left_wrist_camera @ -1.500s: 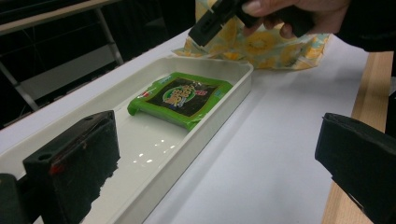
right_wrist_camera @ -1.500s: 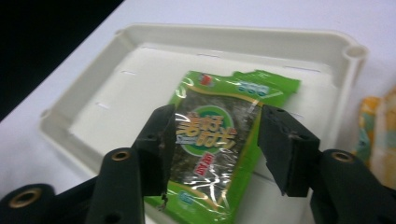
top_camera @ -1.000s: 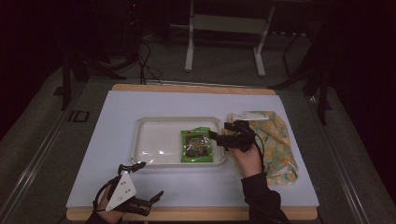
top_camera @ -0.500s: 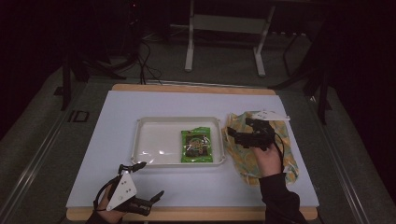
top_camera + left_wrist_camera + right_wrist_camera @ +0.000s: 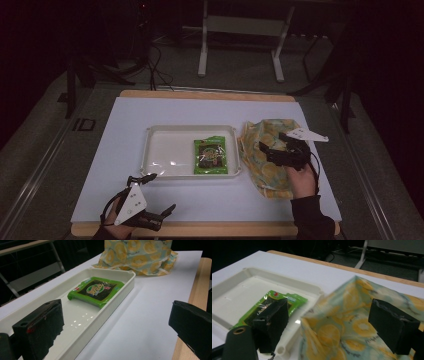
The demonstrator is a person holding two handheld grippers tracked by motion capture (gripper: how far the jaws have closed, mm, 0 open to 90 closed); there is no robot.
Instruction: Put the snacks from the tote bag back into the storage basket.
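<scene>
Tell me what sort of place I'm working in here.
Likely a dim lab or recording workspace, not a kitchen: a white-topped table holding a white tray, cables on the floor, and a metal stand behind.

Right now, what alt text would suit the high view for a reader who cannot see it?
A green snack packet lies in a white tray on a white table, with the right gripper open over a lemon-print bag beside the tray. The left gripper, also open, sits at the near edge.

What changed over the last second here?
The right tongs moved away from the green snack packet in the white tray, rightward over the lemon-print bag, jaws open and empty. The left tongs, packet and tray stayed put.
</scene>
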